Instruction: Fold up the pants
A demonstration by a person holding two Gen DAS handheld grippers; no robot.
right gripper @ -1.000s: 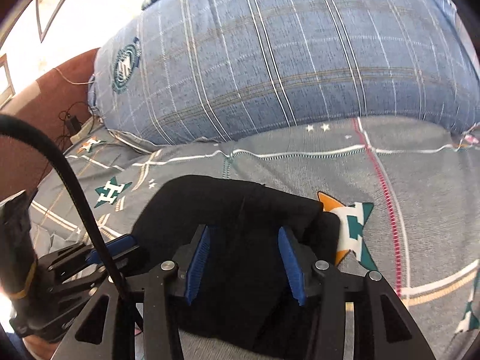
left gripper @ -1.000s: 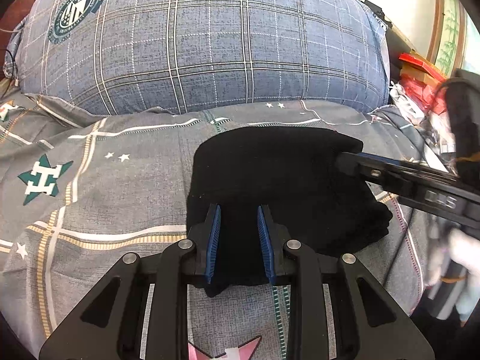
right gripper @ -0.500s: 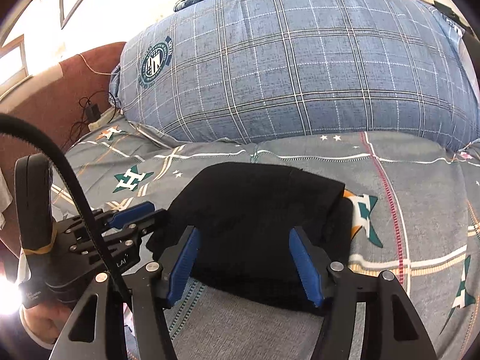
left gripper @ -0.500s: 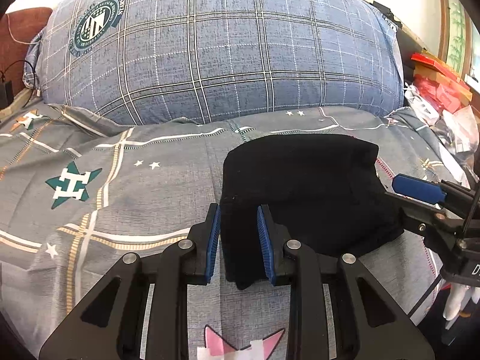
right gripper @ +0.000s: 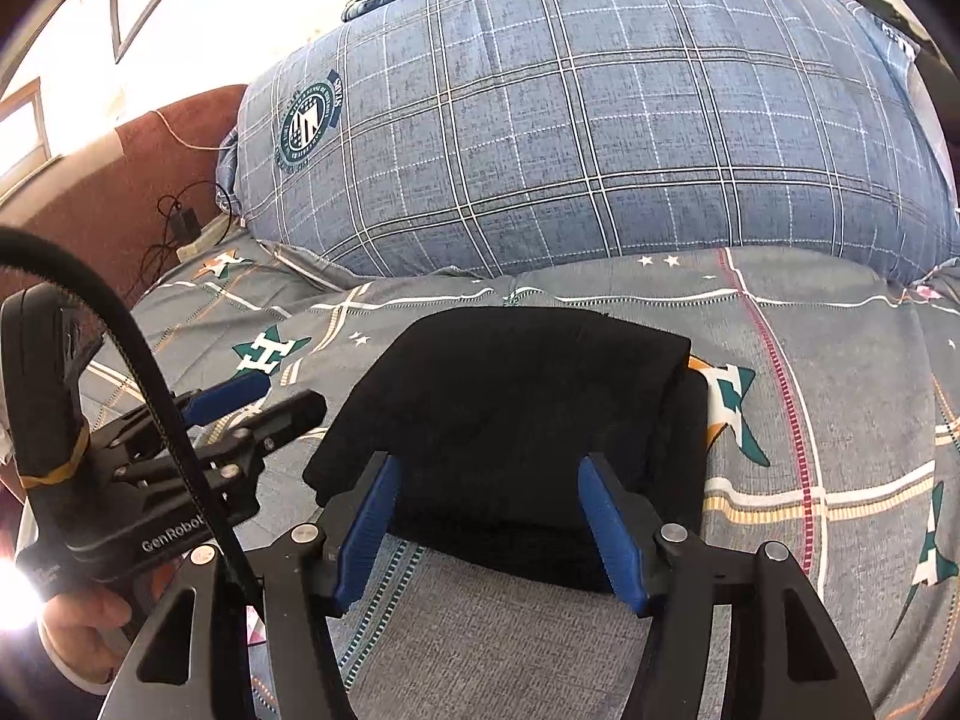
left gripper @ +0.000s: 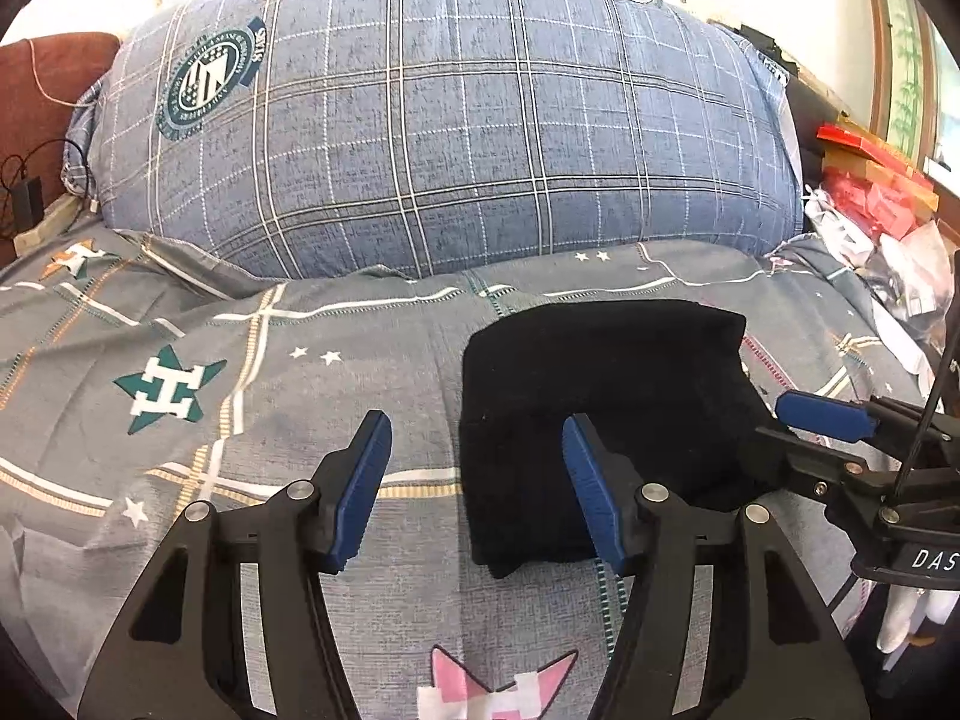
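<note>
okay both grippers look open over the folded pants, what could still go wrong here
The left gripper has just been opening, yet one finger sits over the pants; pulling away could snag that edge and undo the fold. On the right side, layers look slightly offset, so the bundle may slump on the soft bedsheet.

Left wrist view riding behind the left tongs (left gripper: 474, 480), looking down and forward across the bed (left gripper: 300, 396), close over the folded pants (left gripper: 606, 384), right wrist view facing likewise, both sharing pants (right gripper: 516, 396) and plaid pillow (left gripper: 456, 138).
</note>
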